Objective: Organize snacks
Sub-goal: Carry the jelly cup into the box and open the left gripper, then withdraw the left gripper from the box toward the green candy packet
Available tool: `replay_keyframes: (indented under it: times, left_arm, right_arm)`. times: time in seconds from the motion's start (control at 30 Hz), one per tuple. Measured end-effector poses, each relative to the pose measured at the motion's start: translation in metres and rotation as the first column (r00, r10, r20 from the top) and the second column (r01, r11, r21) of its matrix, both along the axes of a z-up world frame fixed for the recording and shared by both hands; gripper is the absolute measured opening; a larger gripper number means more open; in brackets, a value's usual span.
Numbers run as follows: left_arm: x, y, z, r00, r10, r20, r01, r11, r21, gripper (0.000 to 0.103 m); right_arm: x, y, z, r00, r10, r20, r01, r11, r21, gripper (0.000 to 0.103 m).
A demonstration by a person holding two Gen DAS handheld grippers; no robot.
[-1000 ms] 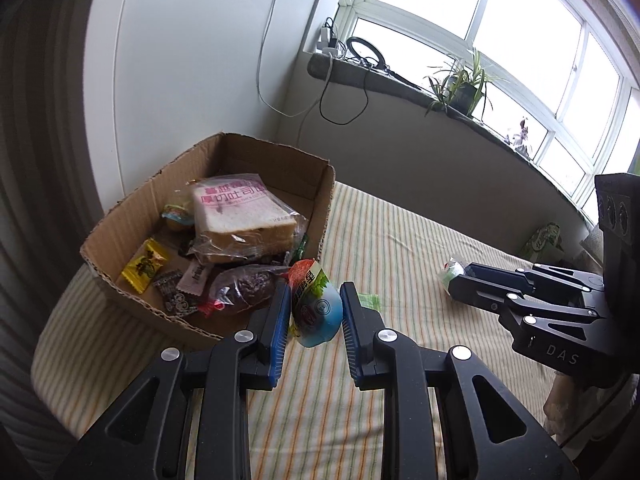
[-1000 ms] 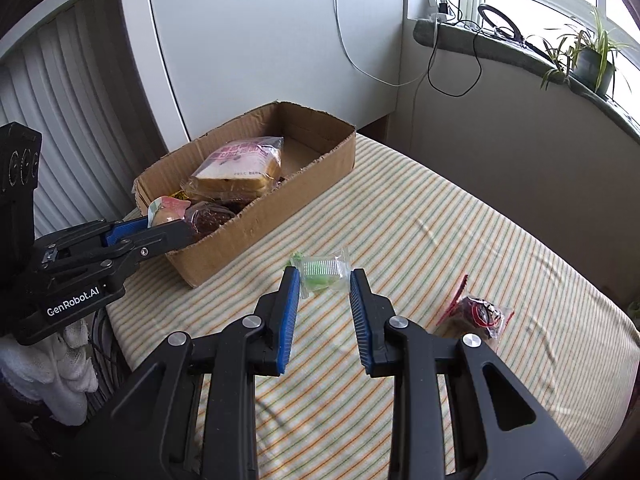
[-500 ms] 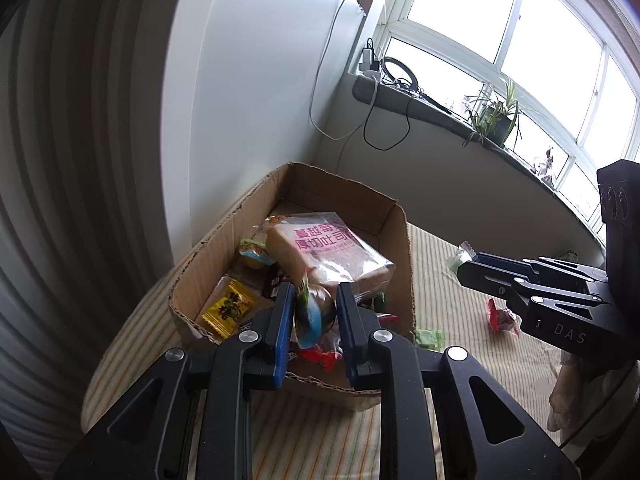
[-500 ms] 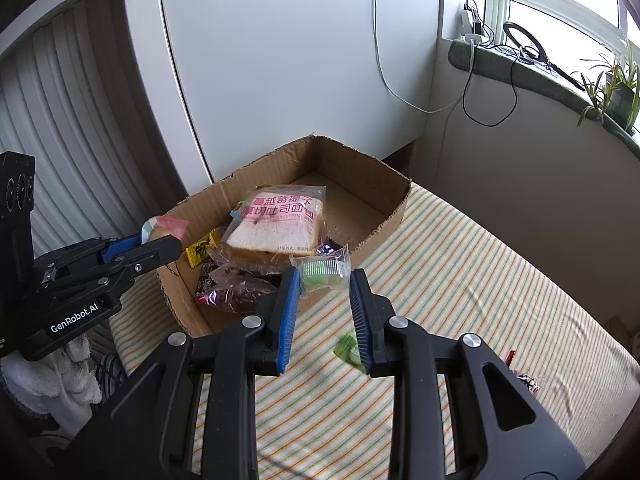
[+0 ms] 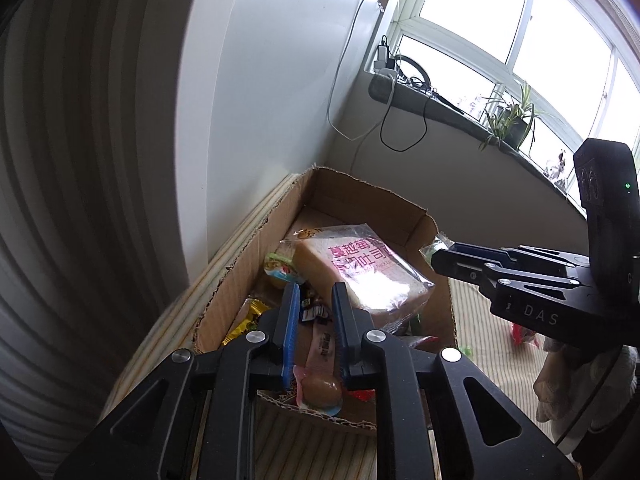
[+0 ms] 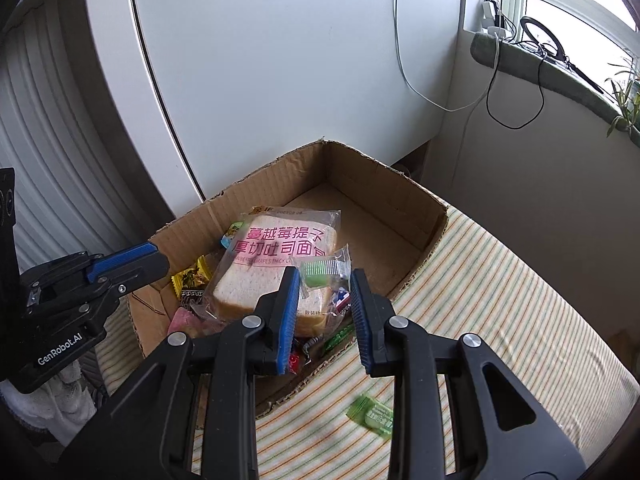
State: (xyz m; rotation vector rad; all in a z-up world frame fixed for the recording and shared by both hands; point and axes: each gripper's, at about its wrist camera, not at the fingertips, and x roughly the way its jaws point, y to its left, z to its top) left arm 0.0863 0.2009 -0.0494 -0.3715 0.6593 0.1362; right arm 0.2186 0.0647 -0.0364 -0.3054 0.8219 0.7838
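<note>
The left tool [image 5: 314,300] now stands narrowly parted and empty over the cardboard box [image 6: 360,176]. The round snack [image 5: 320,390] it carried half a second ago lies inside, by the near wall at 6 o'clock. The right tool [image 6: 324,274], which has come in from over the striped bench [image 6: 500,300], pinches a green packet [image 6: 316,278] above the bread bag [image 6: 276,264], apparently about to drop it. A green sachet [image 6: 370,416] remains on the bench, at 5 o'clock from the box.
</note>
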Motion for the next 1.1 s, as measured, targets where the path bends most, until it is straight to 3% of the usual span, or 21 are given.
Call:
replay_keyframes:
  times: [0.07, 0.23, 0.47, 0.53, 0.6, 0.87, 1.1]
  left_arm:
    - [0.002, 0.002, -0.001, 1.000, -0.002, -0.006, 0.002, 1.000, -0.006, 0.015]
    - [0.001, 0.002, -0.003, 1.000, -0.001, -0.011, 0.001, 1.000, -0.011, 0.016]
    - [0.004, -0.001, -0.003, 1.000, -0.006, -0.015, 0.006, 1.000, -0.005, 0.024]
    - [0.003, -0.003, -0.002, 1.000, -0.005, -0.014, 0.005, 1.000, 0.000, 0.029]
    - [0.002, -0.004, -0.001, 1.000, -0.004, -0.012, 0.004, 1.000, -0.002, 0.037]
    - [-0.001, -0.012, 0.006, 1.000, -0.011, -0.003, 0.011, 1.000, -0.002, 0.043]
    - [-0.005, -0.026, 0.012, 1.000, -0.029, 0.005, 0.029, 1.000, 0.002, 0.043]
  right_arm:
    - [0.004, 0.003, -0.003, 1.000, -0.004, -0.008, 0.004, 1.000, -0.001, 0.029]
    - [0.003, 0.005, -0.005, 1.000, -0.004, 0.004, 0.004, 1.000, -0.001, 0.058]
    - [0.003, 0.001, -0.002, 1.000, -0.014, 0.005, 0.014, 1.000, 0.006, 0.059]
    - [0.001, -0.002, 0.000, 1.000, -0.018, 0.011, 0.018, 1.000, 0.009, 0.069]
    - [-0.001, -0.006, 0.003, 1.000, -0.022, 0.021, 0.022, 1.000, 0.018, 0.072]
    - [-0.010, -0.033, 0.015, 0.999, -0.039, 0.037, 0.038, 0.999, 0.026, 0.072]
    - [-0.015, -0.083, 0.027, 0.993, -0.107, 0.049, 0.105, 0.994, 0.038, 0.076]
